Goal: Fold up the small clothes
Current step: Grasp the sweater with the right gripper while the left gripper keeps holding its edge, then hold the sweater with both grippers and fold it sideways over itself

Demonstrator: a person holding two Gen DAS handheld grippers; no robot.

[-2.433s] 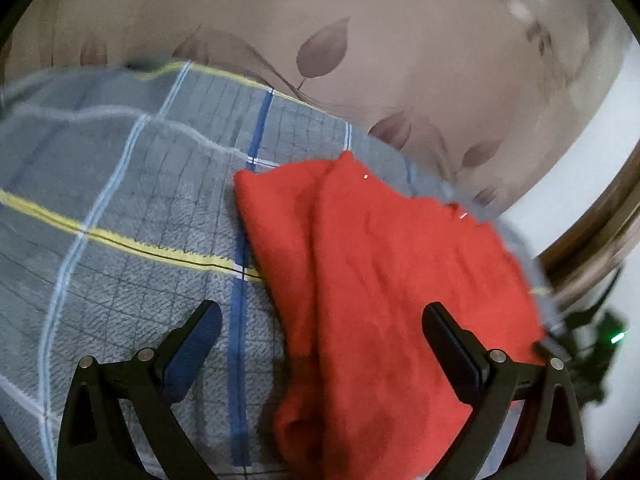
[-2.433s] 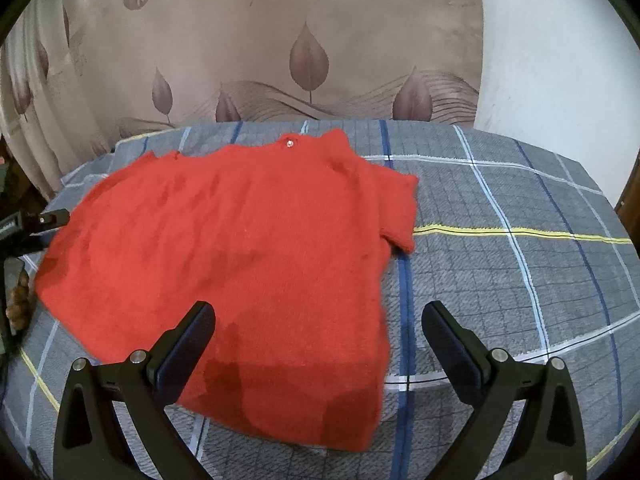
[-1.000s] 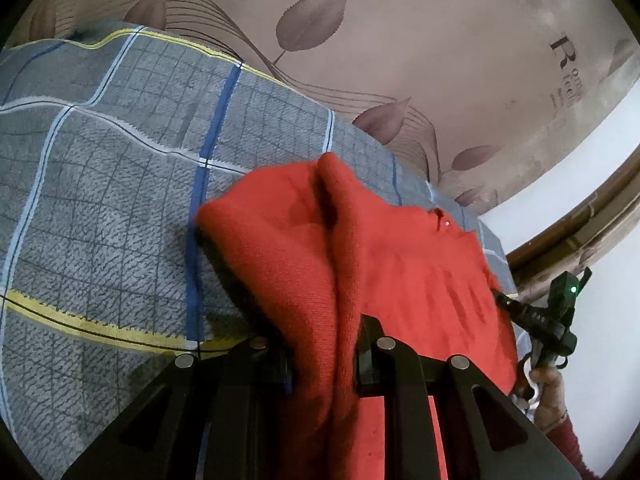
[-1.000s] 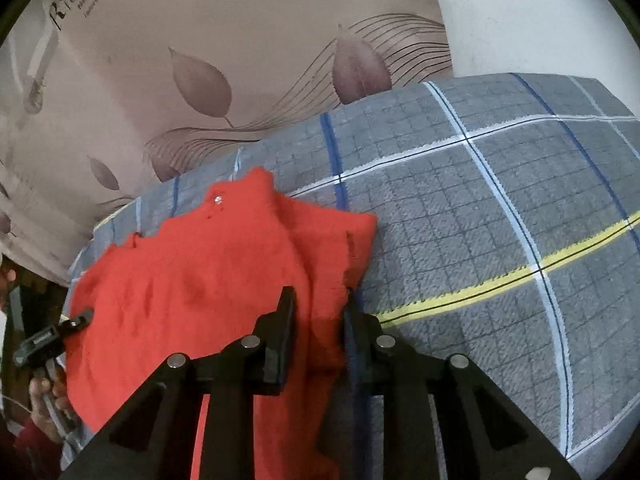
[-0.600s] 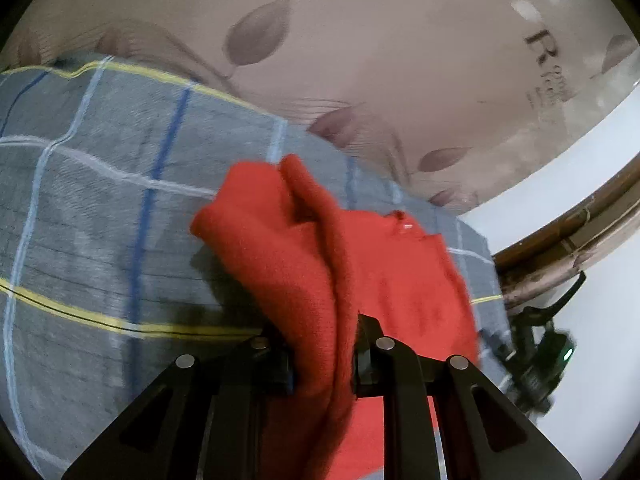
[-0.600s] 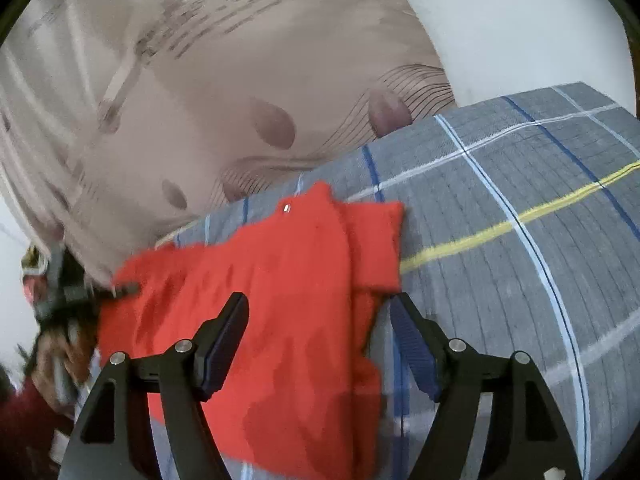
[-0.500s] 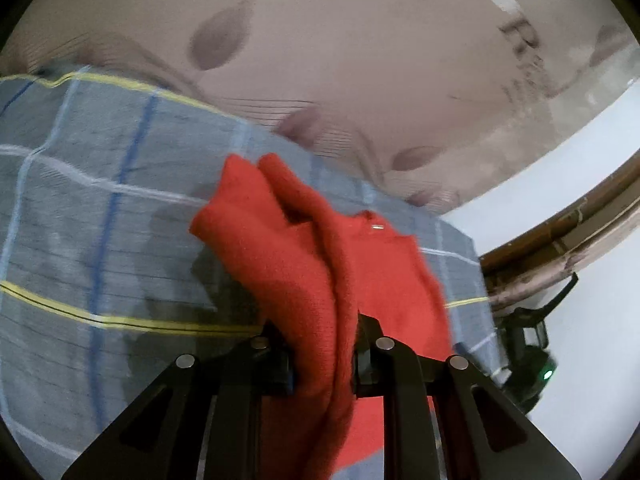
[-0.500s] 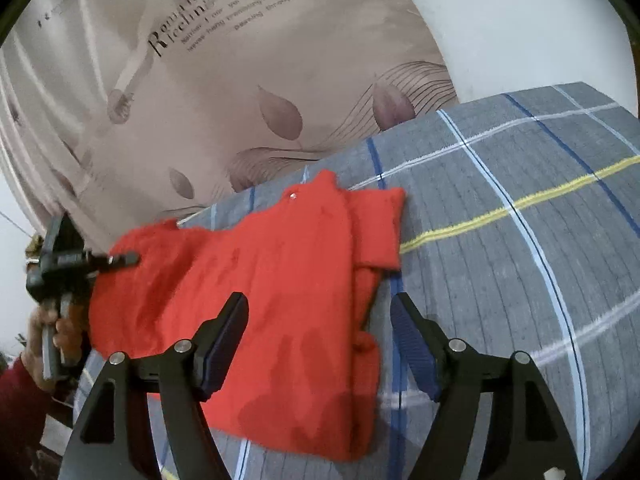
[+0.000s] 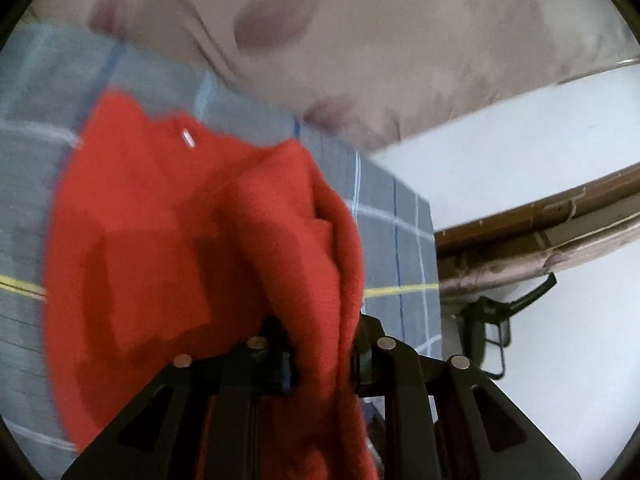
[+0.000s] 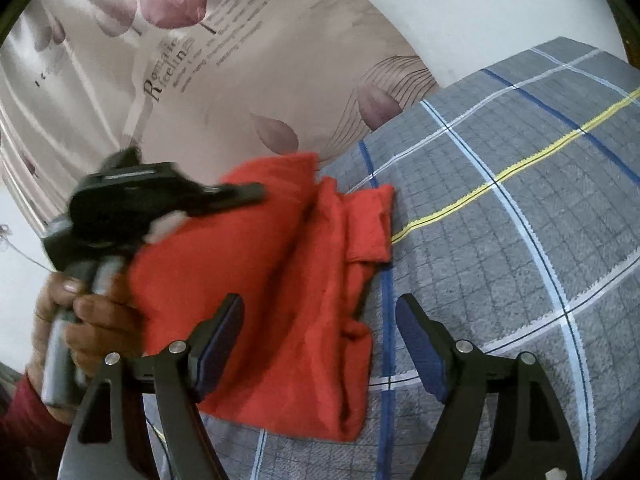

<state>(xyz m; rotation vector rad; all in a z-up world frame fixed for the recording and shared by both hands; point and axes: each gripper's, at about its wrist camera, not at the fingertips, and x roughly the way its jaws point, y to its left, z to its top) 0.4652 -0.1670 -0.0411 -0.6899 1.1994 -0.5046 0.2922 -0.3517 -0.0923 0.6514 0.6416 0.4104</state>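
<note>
A small red knitted top [image 10: 296, 280] lies on the grey plaid bed cover [image 10: 500, 240], partly doubled over on itself. My left gripper [image 9: 324, 344] is shut on a bunched edge of the red top [image 9: 180, 240] and carries that side across the rest of the garment. In the right wrist view the left gripper [image 10: 248, 192] hovers over the top's left side, held in a hand [image 10: 92, 312]. My right gripper [image 10: 320, 320] is open and empty, just above the top's near edge.
A beige curtain with leaf prints [image 10: 240, 60] hangs behind the bed. A white wall [image 9: 520, 160] and a brown wooden frame [image 9: 540, 232] stand at the bed's right end. The plaid cover extends to the right of the garment.
My left gripper has swung the held side of the red top over toward the right. My right gripper let go of the sleeve, opened and pulled back.
</note>
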